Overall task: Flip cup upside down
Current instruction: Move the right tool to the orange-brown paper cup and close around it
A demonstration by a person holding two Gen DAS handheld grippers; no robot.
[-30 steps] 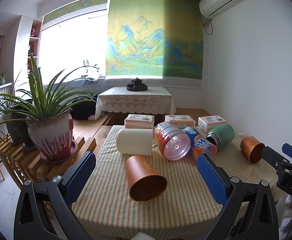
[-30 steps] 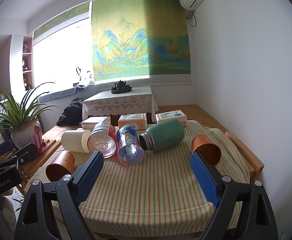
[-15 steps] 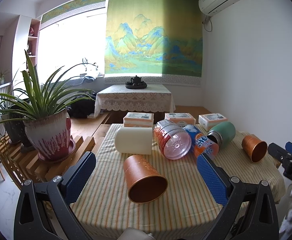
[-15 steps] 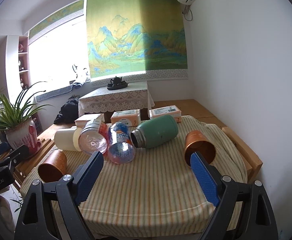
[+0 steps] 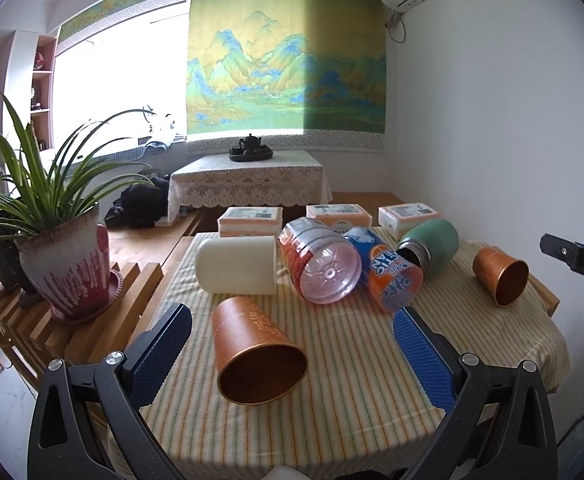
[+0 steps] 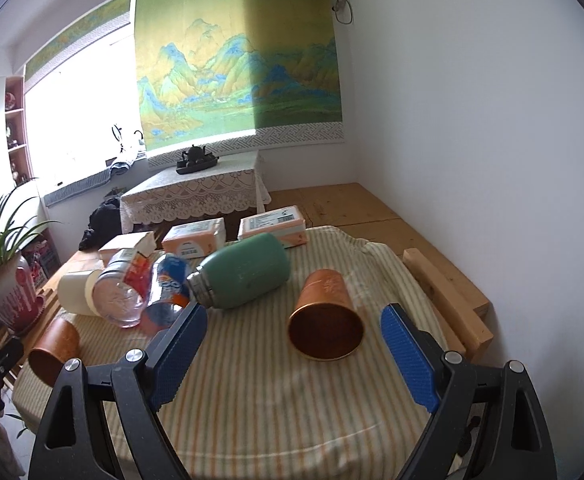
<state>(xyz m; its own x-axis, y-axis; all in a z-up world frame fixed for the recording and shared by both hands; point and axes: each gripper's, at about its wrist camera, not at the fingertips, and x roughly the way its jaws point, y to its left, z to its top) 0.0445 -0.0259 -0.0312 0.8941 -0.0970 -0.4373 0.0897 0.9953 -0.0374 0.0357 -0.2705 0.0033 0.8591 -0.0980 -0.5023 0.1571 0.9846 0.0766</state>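
Two copper-coloured cups lie on their sides on the striped tablecloth. One cup (image 5: 254,354) lies between the open jaws of my left gripper (image 5: 292,330), mouth toward the camera; it also shows in the right wrist view (image 6: 54,354). The other cup (image 6: 325,316) lies between the open jaws of my right gripper (image 6: 293,330), mouth toward the camera; it also shows in the left wrist view (image 5: 500,276). Neither gripper touches a cup. Part of the right gripper (image 5: 575,258) shows at the left view's right edge.
On the table (image 5: 351,368) lie a cream cylinder (image 5: 236,266), a clear bottle (image 5: 319,266), an orange-blue bottle (image 5: 387,274), a green flask (image 6: 244,276) and tissue packs (image 5: 250,220). A potted plant (image 5: 66,264) stands on a wooden rack at left. A wall is at right.
Both grippers have moved in toward the table. The right gripper has swung right and closer, so its cup now lies between its jaws. The left cup looks larger.
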